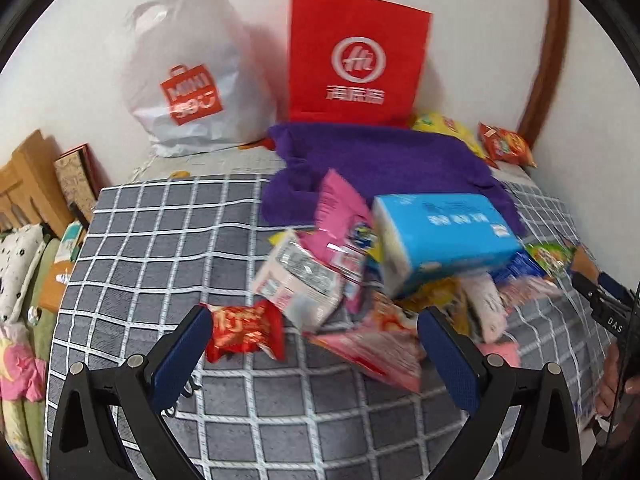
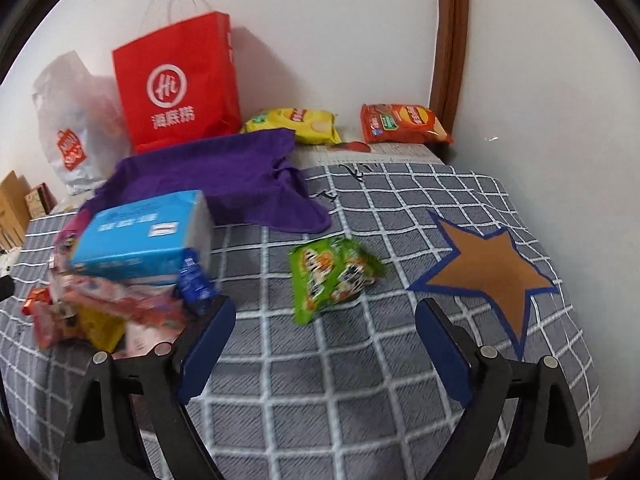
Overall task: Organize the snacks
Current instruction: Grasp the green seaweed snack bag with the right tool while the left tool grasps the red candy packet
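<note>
While both sets of jaws are standing wide and gripping nothing, the left gripper (image 1: 314, 330) is hanging over the near side of the grey checked bed cover (image 1: 160, 240), w/ a small red snack pack (image 1: 246, 332) lying just inside its left finger and a pink packet (image 1: 376, 348) between the two pads, neither pad pressing on them. The right gripper (image 2: 326, 328) is sitting just as wide over bare cover; the green snack bag (image 2: 334, 276) is lying just beyond its fingertips, apart from them.

Farther out, a jumbled snack pile (image 1: 320, 280) is occupying the cover's middle, w/ a blue tissue pack (image 1: 444, 232) resting tilted on top and a bigger pink bag (image 1: 340, 216) leaning against it. A purple towel (image 1: 380, 164) is spreading behind the pile. A brown star patch (image 2: 488, 272) is showing near the cover's right edge. At the far edge, by the wall, a red paper bag (image 1: 356, 56) and a white plastic bag (image 1: 188, 80) are standing upright, while a yellow chip bag (image 2: 296, 122) and an orange chip bag (image 2: 404, 124) are lying toward the far right corner.
</note>
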